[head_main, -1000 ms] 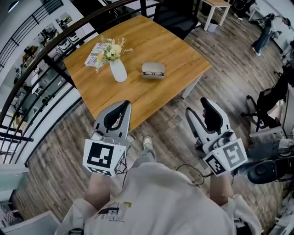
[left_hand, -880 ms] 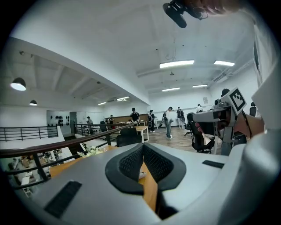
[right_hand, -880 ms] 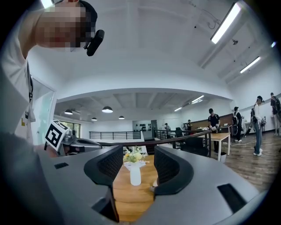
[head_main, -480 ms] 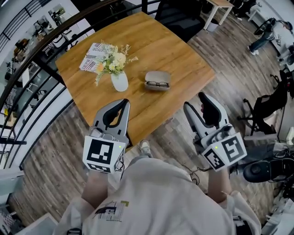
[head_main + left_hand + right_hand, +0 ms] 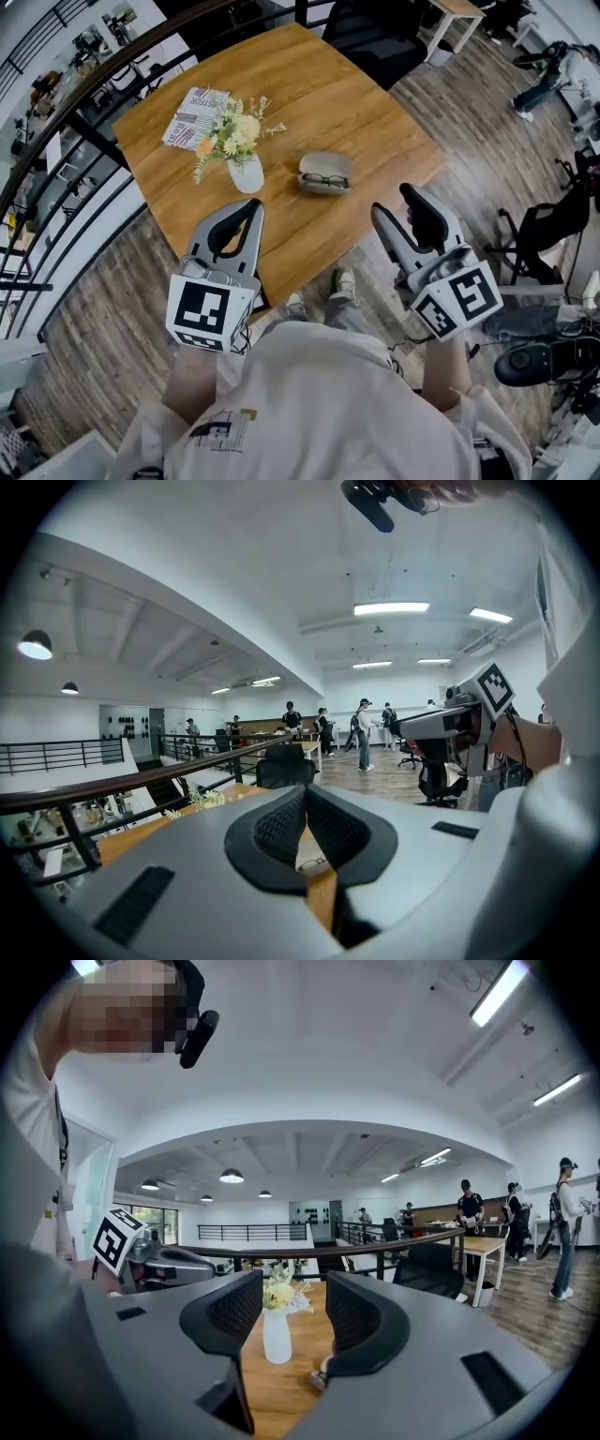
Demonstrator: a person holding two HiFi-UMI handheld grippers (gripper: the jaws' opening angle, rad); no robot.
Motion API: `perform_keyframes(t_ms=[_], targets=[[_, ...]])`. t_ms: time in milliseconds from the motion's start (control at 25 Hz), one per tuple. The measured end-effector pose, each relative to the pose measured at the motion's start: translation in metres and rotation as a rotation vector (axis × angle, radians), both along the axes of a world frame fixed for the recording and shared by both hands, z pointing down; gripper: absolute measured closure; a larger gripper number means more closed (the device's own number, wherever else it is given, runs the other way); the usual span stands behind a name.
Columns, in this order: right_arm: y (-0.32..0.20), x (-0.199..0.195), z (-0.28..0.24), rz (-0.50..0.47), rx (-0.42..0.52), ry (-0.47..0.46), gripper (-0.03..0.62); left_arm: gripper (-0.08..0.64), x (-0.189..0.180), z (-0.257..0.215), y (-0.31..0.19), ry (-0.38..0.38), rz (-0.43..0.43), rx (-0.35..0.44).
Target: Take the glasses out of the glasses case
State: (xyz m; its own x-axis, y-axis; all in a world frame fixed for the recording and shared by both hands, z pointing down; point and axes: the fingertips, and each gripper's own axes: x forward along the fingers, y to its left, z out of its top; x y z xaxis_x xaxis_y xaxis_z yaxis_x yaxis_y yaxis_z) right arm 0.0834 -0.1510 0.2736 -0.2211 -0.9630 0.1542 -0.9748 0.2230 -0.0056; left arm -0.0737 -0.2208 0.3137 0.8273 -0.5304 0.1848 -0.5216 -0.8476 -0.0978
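Observation:
An open grey glasses case (image 5: 323, 175) lies on the wooden table (image 5: 309, 89), with dark-framed glasses (image 5: 325, 180) inside it. My left gripper (image 5: 252, 208) hovers over the table's near edge, left of the case and well short of it, its jaws shut on nothing. My right gripper (image 5: 395, 199) hangs open and empty off the near right edge. The left gripper view shows the shut gripper (image 5: 305, 794) and a bit of the glasses (image 5: 316, 862) below the pads. In the right gripper view the open gripper (image 5: 293, 1290) frames the vase, with the case (image 5: 319, 1378) low down.
A white vase (image 5: 247, 174) of flowers (image 5: 228, 134) stands just left of the case, also seen as the vase (image 5: 276, 1335). A magazine (image 5: 192, 116) lies at the far left corner. A dark railing (image 5: 89, 94) runs behind the table. Office chairs and people are around.
The person has stepped closer to the table, so the case and vase sit nearer both grippers. Left stays shut, right stays open.

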Motion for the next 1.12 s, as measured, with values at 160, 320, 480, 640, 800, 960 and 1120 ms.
perform_keyframes(t_ms=[160, 320, 480, 640, 800, 960, 1120], targets=[[-0.017, 0.012, 0.004, -0.063, -0.026, -0.066, 0.36, 0.543, 0.01, 0.001, -0.012, -0.007, -0.044, 0.004], [-0.038, 0.035, 0.007, -0.102, -0.038, -0.069, 0.362, 0.543, 0.026, 0.002, -0.023, -0.028, -0.088, 0.004], [-0.062, 0.055, 0.021, -0.202, -0.084, -0.083, 0.367, 0.543, 0.047, 0.011, -0.038, -0.061, -0.132, -0.009], [-0.09, 0.077, 0.039, -0.299, -0.137, -0.104, 0.367, 0.543, 0.07, 0.022, -0.055, -0.079, -0.195, -0.014], [-0.125, 0.096, 0.065, -0.375, -0.194, -0.092, 0.368, 0.543, 0.089, 0.033, -0.072, -0.082, -0.267, -0.032], [-0.158, 0.106, 0.099, -0.443, -0.271, -0.055, 0.37, 0.543, 0.101, 0.048, -0.088, -0.106, -0.332, -0.058], [-0.18, 0.104, 0.133, -0.53, -0.358, 0.002, 0.373, 0.543, 0.111, 0.07, -0.103, -0.175, -0.373, -0.077]])
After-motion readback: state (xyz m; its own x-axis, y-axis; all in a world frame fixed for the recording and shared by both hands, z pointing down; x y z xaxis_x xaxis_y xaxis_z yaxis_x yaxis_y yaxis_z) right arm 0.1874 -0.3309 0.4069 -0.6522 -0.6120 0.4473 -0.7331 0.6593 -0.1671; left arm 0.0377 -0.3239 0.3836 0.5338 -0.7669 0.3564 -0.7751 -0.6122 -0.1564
